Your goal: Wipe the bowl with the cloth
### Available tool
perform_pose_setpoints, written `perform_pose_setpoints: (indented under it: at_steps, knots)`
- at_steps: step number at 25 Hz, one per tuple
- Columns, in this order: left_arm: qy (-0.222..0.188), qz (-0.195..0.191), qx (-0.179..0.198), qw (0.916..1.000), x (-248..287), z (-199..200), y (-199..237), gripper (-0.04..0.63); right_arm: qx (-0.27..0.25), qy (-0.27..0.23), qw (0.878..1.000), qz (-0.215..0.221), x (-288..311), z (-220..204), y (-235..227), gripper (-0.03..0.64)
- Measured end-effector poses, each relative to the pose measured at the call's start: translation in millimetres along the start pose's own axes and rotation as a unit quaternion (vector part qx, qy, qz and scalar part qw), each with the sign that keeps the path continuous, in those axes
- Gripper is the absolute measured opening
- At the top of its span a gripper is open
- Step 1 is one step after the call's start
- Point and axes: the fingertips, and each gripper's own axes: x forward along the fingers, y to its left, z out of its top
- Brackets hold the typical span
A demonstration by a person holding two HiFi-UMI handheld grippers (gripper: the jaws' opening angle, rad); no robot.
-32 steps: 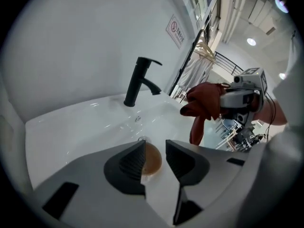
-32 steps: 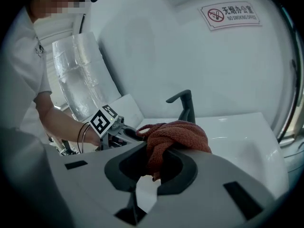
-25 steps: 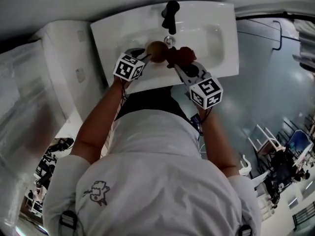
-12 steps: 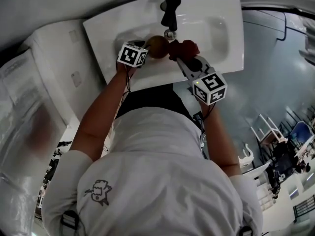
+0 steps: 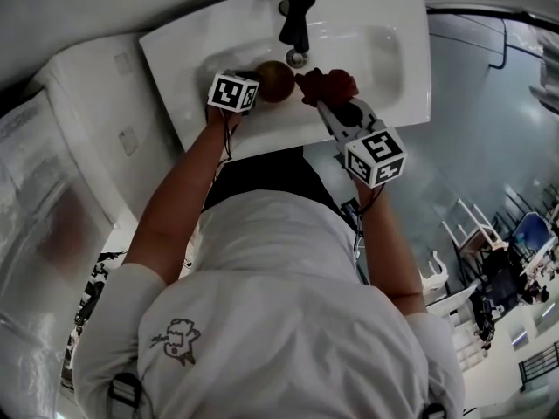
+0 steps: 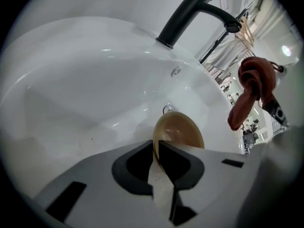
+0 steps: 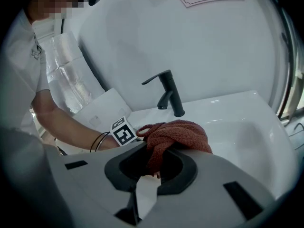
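Two bare forearms reach up the head view into the white sink (image 5: pixel 393 59), the left one running straight to the left gripper (image 5: pixel 260 84) and the right one angling in to the right gripper (image 5: pixel 319 103). Only the left gripper view shows the amber bowl (image 6: pixel 183 132) with its rim pinched between the closing jaws, low in the basin under the black faucet (image 6: pixel 190 18). To the right, the right gripper view shows jaws clamped on the bunched red cloth (image 7: pixel 173 134), held just beside the bowl.
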Motion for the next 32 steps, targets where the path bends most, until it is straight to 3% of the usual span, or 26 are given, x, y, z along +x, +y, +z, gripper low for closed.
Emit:
perform_pose_setpoints:
  at_steps: [9, 16, 21, 26, 29, 32]
  knots:
    - [-0.052, 0.000, 0.001, 0.9987, -32.8, 23.0, -31.3, 0.025, -0.013, -0.019, 1.000, 0.017, -16.3, 0.8, 13.8, 0.052]
    - [-0.100, 0.038, 0.074, 0.9914, -97.9, 51.7, -104.9, 0.024, -0.042, -0.048, 0.998, 0.029, -50.9, 11.8, 37.5, 0.052]
    - [-0.171, 0.073, 0.125, 0.9746, -154.1, 79.7, -158.4, 0.023, -0.081, -0.083, 0.993, 0.032, -79.6, 30.1, 53.5, 0.052]
    - [-0.230, 0.100, 0.133, 0.9588, -215.6, 96.4, -201.6, 0.023, -0.132, -0.102, 0.986, 0.017, -113.9, 50.1, 71.9, 0.051]
    - [-0.265, 0.112, 0.143, 0.9468, -249.3, 107.9, -228.2, 0.023, -0.205, -0.103, 0.973, 0.000, -130.8, 70.4, 85.9, 0.052]
    - [-0.292, 0.121, 0.157, 0.9357, -272.2, 115.3, -252.0, 0.023, -0.289, -0.082, 0.953, -0.049, -137.5, 84.9, 90.3, 0.051]
